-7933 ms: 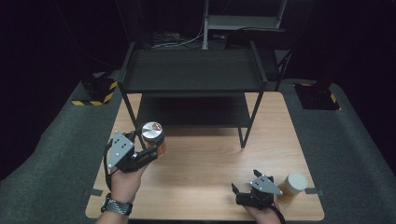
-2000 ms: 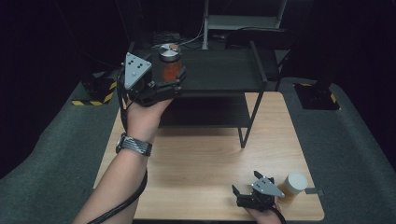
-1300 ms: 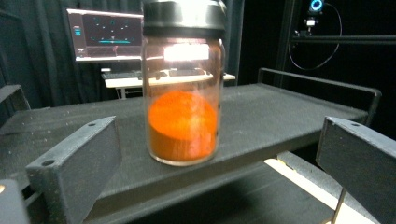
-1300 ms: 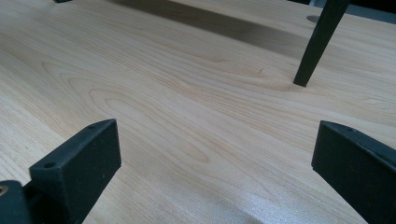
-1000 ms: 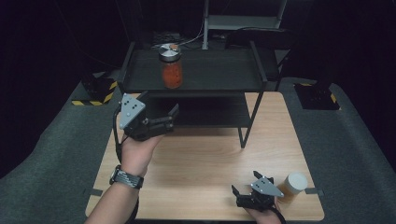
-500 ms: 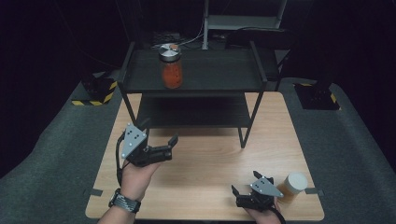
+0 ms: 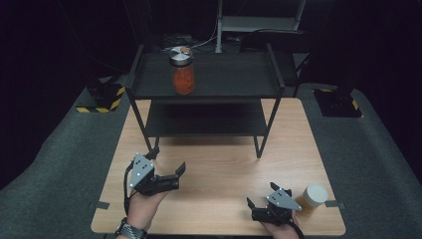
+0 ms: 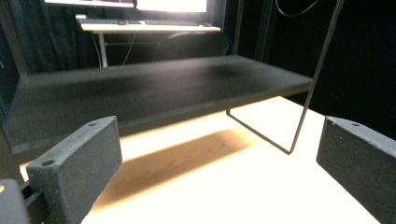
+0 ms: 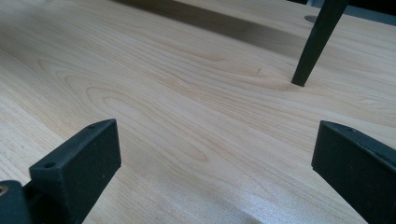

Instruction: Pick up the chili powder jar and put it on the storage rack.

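While your left gripper and right gripper gape empty over the grained wooden table, the cylindrical glass jar tops the black shelf.

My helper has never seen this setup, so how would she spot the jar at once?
Find the black two-tier shelf standing at the far side of the wooden table. The jar stands upright on its top tier, toward the left. It is clear with orange-red contents and a silver lid, unlike the pale cylinder near the table's front right corner.
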A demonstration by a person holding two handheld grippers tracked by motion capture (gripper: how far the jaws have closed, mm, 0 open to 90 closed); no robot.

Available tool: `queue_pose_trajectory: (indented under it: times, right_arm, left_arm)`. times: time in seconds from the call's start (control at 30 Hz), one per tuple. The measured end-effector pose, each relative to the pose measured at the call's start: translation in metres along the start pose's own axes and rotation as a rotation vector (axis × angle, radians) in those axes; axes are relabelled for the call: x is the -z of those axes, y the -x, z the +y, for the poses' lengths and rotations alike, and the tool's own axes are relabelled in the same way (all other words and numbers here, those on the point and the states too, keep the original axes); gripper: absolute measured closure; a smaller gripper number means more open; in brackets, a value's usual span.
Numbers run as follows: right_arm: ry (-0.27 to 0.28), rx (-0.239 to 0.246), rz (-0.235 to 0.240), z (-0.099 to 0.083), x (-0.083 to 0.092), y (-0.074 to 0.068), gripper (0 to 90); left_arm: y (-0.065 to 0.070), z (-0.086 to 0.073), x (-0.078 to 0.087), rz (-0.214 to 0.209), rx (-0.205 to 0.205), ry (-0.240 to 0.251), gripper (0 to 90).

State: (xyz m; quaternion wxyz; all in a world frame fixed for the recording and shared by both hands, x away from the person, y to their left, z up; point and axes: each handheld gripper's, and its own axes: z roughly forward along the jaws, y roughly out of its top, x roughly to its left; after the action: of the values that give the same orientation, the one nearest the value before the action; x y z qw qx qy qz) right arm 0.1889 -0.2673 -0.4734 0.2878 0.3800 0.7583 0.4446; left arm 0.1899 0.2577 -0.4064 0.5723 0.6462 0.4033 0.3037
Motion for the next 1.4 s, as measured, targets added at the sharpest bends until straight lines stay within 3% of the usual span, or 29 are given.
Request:
queue_pose_trajectory:
  times: [0.37, 0.57, 0.77, 0.97, 1.13, 1.23, 1.4]
  right_arm:
    - [-0.002, 0.005, -0.009, 0.000, 0.000, -0.002, 0.7]
    - [0.000, 0.000, -0.015, 0.000, 0.000, -0.003, 0.7]
    - [-0.001, -0.001, -0.020, 0.000, 0.000, -0.003, 0.7]
    - [-0.004, 0.001, -0.024, 0.001, 0.000, -0.004, 0.7]
    - [-0.006, 0.001, -0.027, 0.001, -0.001, -0.005, 0.7]
    - [-0.006, 0.003, -0.028, 0.001, -0.001, -0.005, 0.7]
    - [-0.009, 0.005, -0.028, 0.002, -0.001, -0.006, 0.7]
  left_arm:
    - [-0.001, -0.037, 0.003, 0.011, -0.001, -0.060, 0.4]
    - [-0.006, -0.053, 0.002, 0.022, 0.016, -0.120, 0.4]
    - [-0.008, -0.066, 0.001, 0.036, 0.005, -0.179, 0.4]
    - [-0.013, -0.069, -0.001, 0.055, 0.005, -0.235, 0.4]
    - [-0.012, -0.070, -0.002, 0.069, -0.023, -0.273, 0.4]
    - [-0.013, -0.067, -0.007, 0.070, -0.029, -0.328, 0.4]
    - [-0.008, -0.064, -0.009, 0.102, -0.068, -0.359, 0.5]
